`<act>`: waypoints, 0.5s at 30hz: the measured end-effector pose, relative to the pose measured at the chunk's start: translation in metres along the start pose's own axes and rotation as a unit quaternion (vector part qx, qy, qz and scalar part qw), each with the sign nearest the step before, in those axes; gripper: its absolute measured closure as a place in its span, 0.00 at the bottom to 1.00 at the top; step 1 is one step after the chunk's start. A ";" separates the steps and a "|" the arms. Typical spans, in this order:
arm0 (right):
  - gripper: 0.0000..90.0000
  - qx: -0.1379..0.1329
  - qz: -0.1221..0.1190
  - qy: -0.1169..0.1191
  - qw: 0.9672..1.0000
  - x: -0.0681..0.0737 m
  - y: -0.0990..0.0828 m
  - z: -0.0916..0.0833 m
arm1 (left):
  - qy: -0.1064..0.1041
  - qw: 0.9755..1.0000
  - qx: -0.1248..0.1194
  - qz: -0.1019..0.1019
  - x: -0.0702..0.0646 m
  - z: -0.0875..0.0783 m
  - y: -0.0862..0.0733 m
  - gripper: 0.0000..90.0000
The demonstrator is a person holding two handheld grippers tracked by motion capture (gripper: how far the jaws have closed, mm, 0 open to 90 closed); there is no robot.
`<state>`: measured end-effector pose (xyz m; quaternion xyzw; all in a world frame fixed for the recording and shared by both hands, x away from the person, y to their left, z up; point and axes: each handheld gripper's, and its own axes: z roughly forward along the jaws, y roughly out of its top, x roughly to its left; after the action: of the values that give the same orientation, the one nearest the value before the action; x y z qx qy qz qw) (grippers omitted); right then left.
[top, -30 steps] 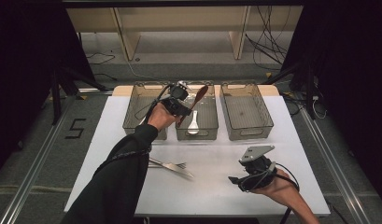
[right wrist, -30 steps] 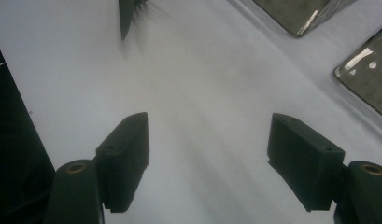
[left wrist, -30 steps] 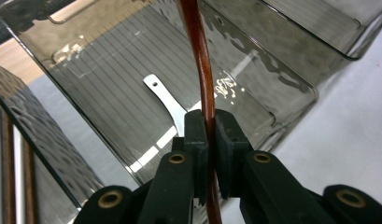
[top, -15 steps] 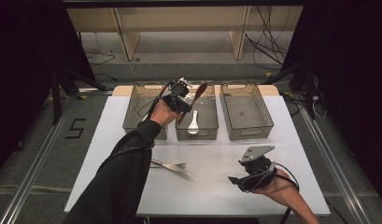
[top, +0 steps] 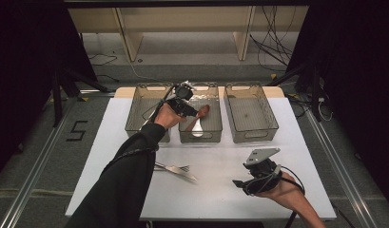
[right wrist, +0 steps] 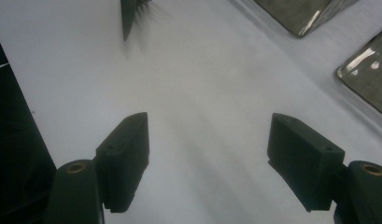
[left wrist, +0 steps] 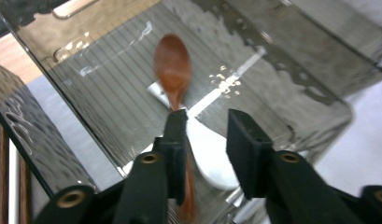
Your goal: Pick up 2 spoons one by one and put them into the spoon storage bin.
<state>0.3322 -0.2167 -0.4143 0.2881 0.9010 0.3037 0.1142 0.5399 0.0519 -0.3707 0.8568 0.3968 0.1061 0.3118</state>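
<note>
My left gripper (top: 192, 112) hangs over the middle clear bin (top: 200, 138); its jaws have just been opening. A brown wooden spoon (left wrist: 173, 65) shows blurred, its handle running down along the inner face of one jaw with a gap to the other (left wrist: 207, 126), so the pads no longer press on it. From above, the brown spoon (top: 202, 113) tilts into the bin over a white spoon (top: 197, 127). My right gripper (top: 238, 182) rests low over the white table (top: 216, 190) at the front right, open (right wrist: 209, 135), with nothing between its fingers.
An empty clear bin (top: 145, 124) stands to the left of the middle one and another (top: 253, 128) to the right. A fork and a knife (top: 175, 169) lie on the table near the left forearm; the pointed end of one of them (right wrist: 126, 18) shows ahead of the right gripper.
The left jaws have parted. The brown spoon, earlier held up at a slant above the middle bin, now sits lower inside it. The right hand has not moved.
</note>
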 end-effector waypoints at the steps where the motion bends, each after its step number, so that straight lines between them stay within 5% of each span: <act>1: 0.34 0.001 0.000 -0.001 1.000 0.000 0.000 0.000 | -0.007 1.000 -0.005 -0.001 0.000 -0.005 0.000 0.69; 7: 0.34 -0.002 0.001 -0.002 1.000 0.001 0.001 0.000 | -0.031 0.999 -0.004 0.019 -0.004 -0.028 -0.010 0.56; 10: 0.34 0.001 0.003 -0.002 1.000 0.001 0.001 0.000 | -0.042 0.999 -0.011 0.013 -0.005 -0.038 -0.018 0.50; 15: 0.34 -0.002 0.001 -0.003 1.000 0.001 0.001 -0.001 | -0.059 0.997 0.008 0.039 -0.009 -0.044 -0.040 0.43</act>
<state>0.3315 -0.2156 -0.4133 0.2902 0.8994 0.3049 0.1175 0.4905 0.0851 -0.3604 0.8785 0.3453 0.0644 0.3237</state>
